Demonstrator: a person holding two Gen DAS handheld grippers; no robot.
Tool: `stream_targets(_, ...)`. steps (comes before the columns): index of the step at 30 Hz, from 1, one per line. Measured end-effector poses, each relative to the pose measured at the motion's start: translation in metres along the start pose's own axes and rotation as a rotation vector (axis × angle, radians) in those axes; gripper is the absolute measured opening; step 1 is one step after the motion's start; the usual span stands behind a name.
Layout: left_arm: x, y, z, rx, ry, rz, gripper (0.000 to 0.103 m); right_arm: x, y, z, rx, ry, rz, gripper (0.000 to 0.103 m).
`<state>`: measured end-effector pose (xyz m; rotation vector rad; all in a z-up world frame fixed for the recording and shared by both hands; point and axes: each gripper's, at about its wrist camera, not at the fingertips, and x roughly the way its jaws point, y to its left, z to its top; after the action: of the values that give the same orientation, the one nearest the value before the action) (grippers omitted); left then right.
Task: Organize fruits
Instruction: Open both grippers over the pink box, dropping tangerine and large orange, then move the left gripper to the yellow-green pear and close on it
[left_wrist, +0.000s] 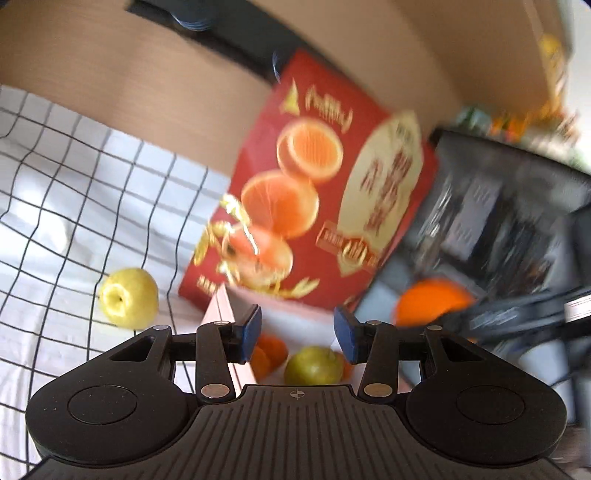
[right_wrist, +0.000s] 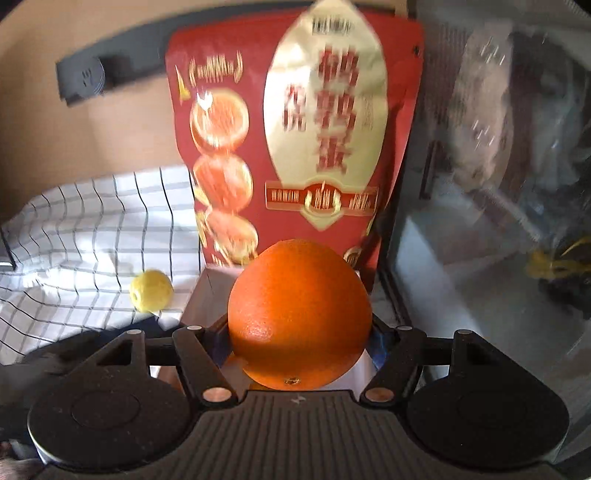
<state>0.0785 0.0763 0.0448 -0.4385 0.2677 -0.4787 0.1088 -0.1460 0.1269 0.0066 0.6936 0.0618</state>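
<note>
My right gripper (right_wrist: 300, 334) is shut on a large orange (right_wrist: 299, 314), held over the near end of a white box (right_wrist: 207, 291). In the left wrist view that orange (left_wrist: 432, 299) shows at the right with the blurred right gripper (left_wrist: 498, 317) around it. My left gripper (left_wrist: 299, 332) is open with nothing between its blue pads (left_wrist: 251, 332). It hangs over the white box (left_wrist: 218, 306), where a green-yellow fruit (left_wrist: 312, 365) and small oranges (left_wrist: 271, 350) lie. A yellow fruit (left_wrist: 129, 297) (right_wrist: 151, 290) rests on the checked cloth to the left of the box.
The box's red printed lid (left_wrist: 325, 184) (right_wrist: 295, 140) stands upright behind it. A white checked cloth (left_wrist: 74, 184) (right_wrist: 92, 229) covers the surface at left. A dark, see-through container (left_wrist: 509, 206) (right_wrist: 480, 184) is close on the right. A tan wall (left_wrist: 129, 74) rises behind.
</note>
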Motion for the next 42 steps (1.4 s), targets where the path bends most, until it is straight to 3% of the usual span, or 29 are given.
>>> stream_targets(2, 0.002, 0.006, 0.007, 0.005, 0.029, 0.025, 0.048, 0.020, 0.005, -0.008, 0.003, 0.043, -0.011, 0.070)
stream_targets(4, 0.000, 0.012, 0.011, 0.013, 0.001, 0.059, 0.048, 0.044, 0.008, -0.017, 0.019, 0.091, -0.016, 0.070)
stream_targets(8, 0.000, 0.035, 0.016, -0.138, 0.044, 0.107, 0.048, 0.075, 0.005, -0.029, 0.094, 0.159, 0.043, 0.070)
stream_targets(11, 0.000, 0.053, 0.017, -0.265, 0.086, 0.105, 0.048, 0.087, 0.004, -0.039, 0.091, 0.186, 0.041, 0.070)
stream_targets(15, 0.000, 0.066, 0.013, -0.309, 0.090, 0.150, 0.048, 0.079, 0.007, -0.047, 0.022, 0.160, 0.021, 0.070)
stream_targets(18, -0.002, 0.068, 0.012, -0.289, 0.077, 0.191, 0.048, 0.069, 0.006, -0.049, 0.005, 0.177, 0.021, 0.070)
stream_targets(24, -0.008, 0.060, 0.014, -0.140, 0.047, 0.262, 0.048, 0.048, -0.006, -0.049, -0.008, 0.137, 0.006, 0.071)
stream_targets(28, -0.008, 0.056, 0.016, -0.077, 0.052, 0.339, 0.048, 0.030, -0.014, -0.045, 0.011, 0.068, 0.043, 0.072)
stream_targets(32, -0.014, 0.054, 0.019, -0.039, 0.028, 0.383, 0.048, 0.006, 0.001, -0.049, -0.061, -0.009, 0.017, 0.072)
stream_targets(38, -0.027, 0.056, 0.025, 0.029, -0.022, 0.533, 0.048, -0.030, 0.057, -0.090, -0.195, -0.064, 0.215, 0.076)
stream_targets(42, -0.030, 0.066, 0.026, -0.007, -0.017, 0.548, 0.048, -0.024, 0.089, -0.118, -0.206, -0.059, 0.302, 0.076)
